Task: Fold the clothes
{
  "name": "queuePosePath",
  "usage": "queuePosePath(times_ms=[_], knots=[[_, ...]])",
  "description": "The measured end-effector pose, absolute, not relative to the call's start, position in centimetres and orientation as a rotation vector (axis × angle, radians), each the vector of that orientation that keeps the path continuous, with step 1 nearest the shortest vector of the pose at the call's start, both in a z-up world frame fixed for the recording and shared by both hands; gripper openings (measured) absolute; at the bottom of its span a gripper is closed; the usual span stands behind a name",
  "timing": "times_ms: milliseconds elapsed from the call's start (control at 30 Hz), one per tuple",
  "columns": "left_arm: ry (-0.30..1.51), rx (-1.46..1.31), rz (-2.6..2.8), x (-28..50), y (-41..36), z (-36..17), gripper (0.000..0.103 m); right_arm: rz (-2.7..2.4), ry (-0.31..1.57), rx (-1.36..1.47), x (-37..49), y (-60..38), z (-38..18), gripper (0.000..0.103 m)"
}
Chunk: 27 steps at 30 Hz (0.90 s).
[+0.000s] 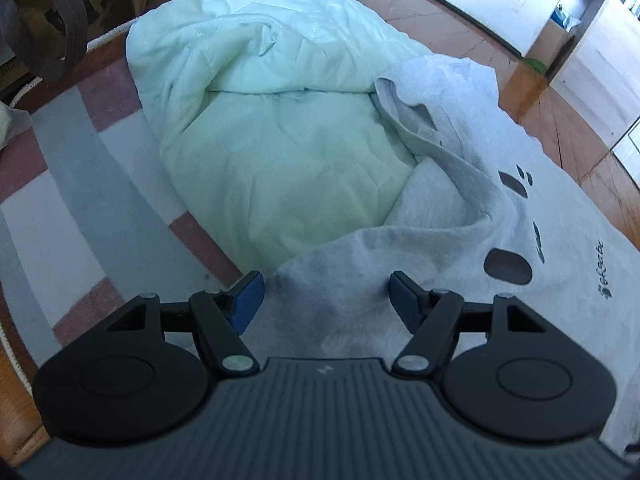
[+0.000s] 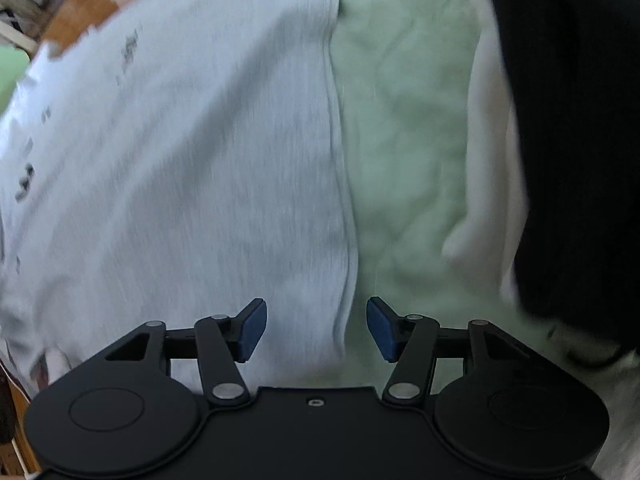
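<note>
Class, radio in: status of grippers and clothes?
Both hand-held grippers, left and right, open, empty. Grey shirt unfolded, overlapping green quilt. Nothing blocking.

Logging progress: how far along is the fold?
Done: nothing looks folded; the grey printed T-shirt lies rumpled, partly over the pale green quilted blanket. In hand: nothing; left gripper and right gripper are open above the fabric. Left: the whole fold.

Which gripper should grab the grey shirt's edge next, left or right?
Right, probably. The right gripper has its open jaws straddling the grey shirt at its hemmed edge, over the green quilt. The left gripper, also open, faces the shirt's flat middle, with no edge between its jaws.
</note>
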<state>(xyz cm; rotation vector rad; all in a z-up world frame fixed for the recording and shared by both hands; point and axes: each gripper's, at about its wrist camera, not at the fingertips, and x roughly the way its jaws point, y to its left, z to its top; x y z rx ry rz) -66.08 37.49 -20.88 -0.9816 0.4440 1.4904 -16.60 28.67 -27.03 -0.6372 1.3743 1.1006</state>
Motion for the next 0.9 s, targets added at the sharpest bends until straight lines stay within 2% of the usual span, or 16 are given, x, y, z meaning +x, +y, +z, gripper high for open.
queuePosePath(times_ms=[67, 100, 133, 167, 400, 500, 533, 600, 633, 667, 700, 733, 900], knots=[[0.437, -0.961, 1.487, -65.9, 37.5, -20.8, 0.069, 1.112, 1.276, -0.687, -18.1, 27.8, -25.6, 0.063], [0.437, -0.957, 1.487, -65.7, 37.5, -20.8, 0.069, 1.117, 1.227, -0.711, -18.8, 27.4, -24.9, 0.061], [0.438, -0.959, 1.488, -65.6, 37.5, -20.9, 0.069, 1.121, 1.177, -0.735, -19.5, 27.0, -24.1, 0.011], [0.440, -0.967, 1.491, -65.4, 37.6, -21.0, 0.069, 1.125, 1.127, -0.758, -20.3, 26.5, -23.4, 0.010], [0.491, -0.886, 1.520, -64.2, 37.3, -19.9, 0.069, 1.129, 0.805, -0.897, -25.1, 23.6, -18.7, 0.010], [0.521, -0.897, 1.508, -63.8, 37.5, -20.5, 0.069, 1.010, 1.118, -0.844, -22.0, 23.9, -24.2, 0.010], [0.527, -0.910, 1.497, -63.7, 37.6, -20.7, 0.069, 0.967, 1.170, -0.866, -21.7, 24.5, -25.7, 0.011], [0.533, -0.926, 1.477, -63.7, 37.5, -20.7, 0.069, 0.949, 1.127, -0.949, -22.8, 25.4, -25.9, 0.012], [0.534, -0.912, 1.476, -63.7, 37.4, -20.5, 0.069, 0.940, 1.104, -0.990, -23.4, 25.8, -26.0, 0.016], [0.535, -0.898, 1.473, -63.8, 37.2, -20.4, 0.069, 0.927, 1.080, -1.033, -24.0, 26.3, -26.1, 0.030], [0.536, -0.885, 1.469, -63.9, 37.0, -20.3, 0.069, 0.899, 1.047, -1.083, -24.6, 26.4, -26.3, 0.037], [0.536, -0.873, 1.471, -64.1, 36.8, -20.2, 0.069, 0.868, 1.022, -1.109, -25.0, 26.4, -26.4, 0.040], [0.505, -0.846, 1.458, -65.2, 35.7, -19.8, 0.069, 0.856, 0.872, -1.036, -26.0, 26.0, -22.9, 0.043]])
